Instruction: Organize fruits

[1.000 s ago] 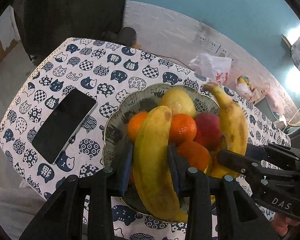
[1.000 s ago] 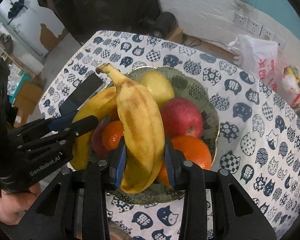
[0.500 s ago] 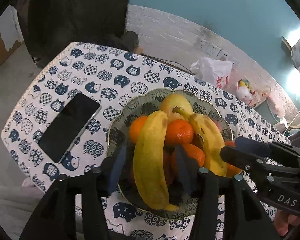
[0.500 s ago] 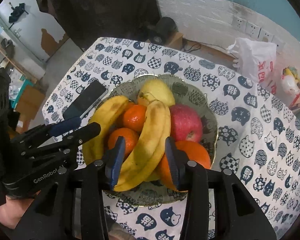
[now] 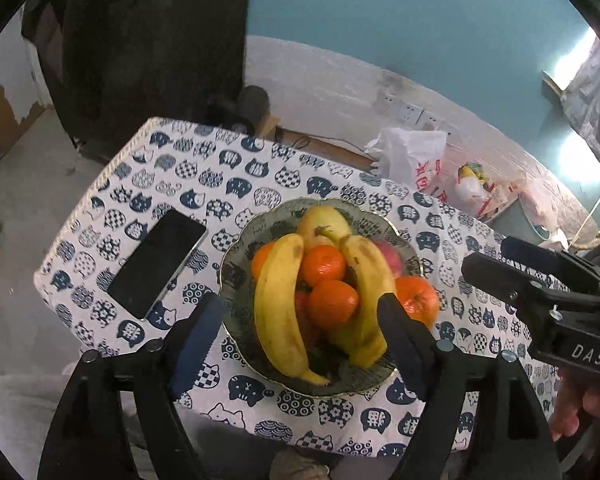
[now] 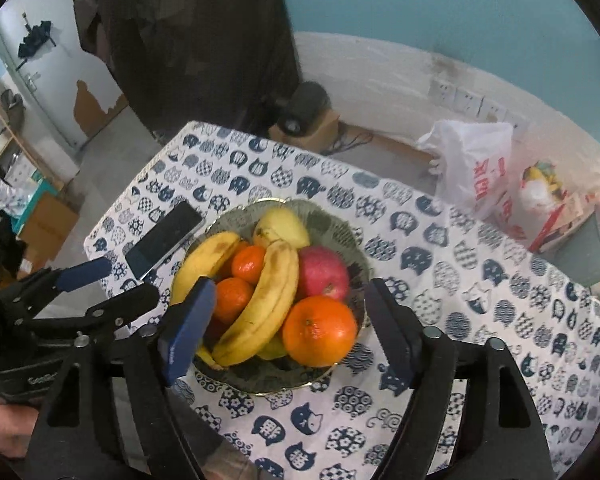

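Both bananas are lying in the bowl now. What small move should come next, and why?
Probably draw both tongs, left and right, back from the bowl. Their jaws are opening with nothing between them, and both bananas rest on the fruit pile.

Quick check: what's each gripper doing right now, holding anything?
Left gripper: jaws opening, nothing held; the bananas lie in the bowl below.
Right gripper: jaws opening, nothing held, above the same bowl.

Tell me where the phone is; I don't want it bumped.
In both wrist views, the phone lies flat on the cat-print tablecloth, just left of the fruit bowl.
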Demonstrator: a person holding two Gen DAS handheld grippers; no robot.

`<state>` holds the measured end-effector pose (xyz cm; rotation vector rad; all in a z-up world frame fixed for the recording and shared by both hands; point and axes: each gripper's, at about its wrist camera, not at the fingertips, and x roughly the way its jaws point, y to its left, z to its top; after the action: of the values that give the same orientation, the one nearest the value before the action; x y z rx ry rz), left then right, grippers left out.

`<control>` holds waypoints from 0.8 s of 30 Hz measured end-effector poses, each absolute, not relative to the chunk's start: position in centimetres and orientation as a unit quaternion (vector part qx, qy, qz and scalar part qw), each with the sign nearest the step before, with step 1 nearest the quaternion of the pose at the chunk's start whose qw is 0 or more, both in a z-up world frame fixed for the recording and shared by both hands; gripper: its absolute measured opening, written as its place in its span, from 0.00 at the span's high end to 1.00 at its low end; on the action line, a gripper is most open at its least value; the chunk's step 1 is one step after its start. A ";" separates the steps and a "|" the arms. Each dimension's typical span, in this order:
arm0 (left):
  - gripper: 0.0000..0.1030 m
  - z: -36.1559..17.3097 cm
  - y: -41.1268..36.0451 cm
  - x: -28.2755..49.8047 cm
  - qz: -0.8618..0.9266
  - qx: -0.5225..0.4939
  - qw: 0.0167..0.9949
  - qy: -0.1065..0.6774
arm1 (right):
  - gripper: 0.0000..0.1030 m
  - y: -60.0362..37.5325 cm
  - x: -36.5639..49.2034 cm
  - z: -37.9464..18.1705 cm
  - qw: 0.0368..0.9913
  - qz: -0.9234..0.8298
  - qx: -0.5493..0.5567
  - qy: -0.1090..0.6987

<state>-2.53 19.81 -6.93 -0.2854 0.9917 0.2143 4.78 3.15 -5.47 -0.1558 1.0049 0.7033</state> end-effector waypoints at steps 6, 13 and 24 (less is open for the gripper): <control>0.15 -4.3 18.3 -3.4 0.096 -0.107 0.877 0.458 | 0.23 1.8 3.9 -3.6 0.824 0.323 -0.088 0.457; 0.11 -2.3 16.1 -4.2 0.089 -0.062 0.888 0.446 | 0.22 -0.3 2.6 -1.6 0.833 0.321 -0.091 0.442; 0.03 0.2 13.4 -5.2 0.078 -0.025 0.902 0.423 | 0.21 -3.7 1.3 -0.2 0.844 0.313 -0.103 0.423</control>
<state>-5.17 13.37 0.20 -0.0514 0.8745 0.1619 1.33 -3.67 -0.17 -0.2183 0.8932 0.6616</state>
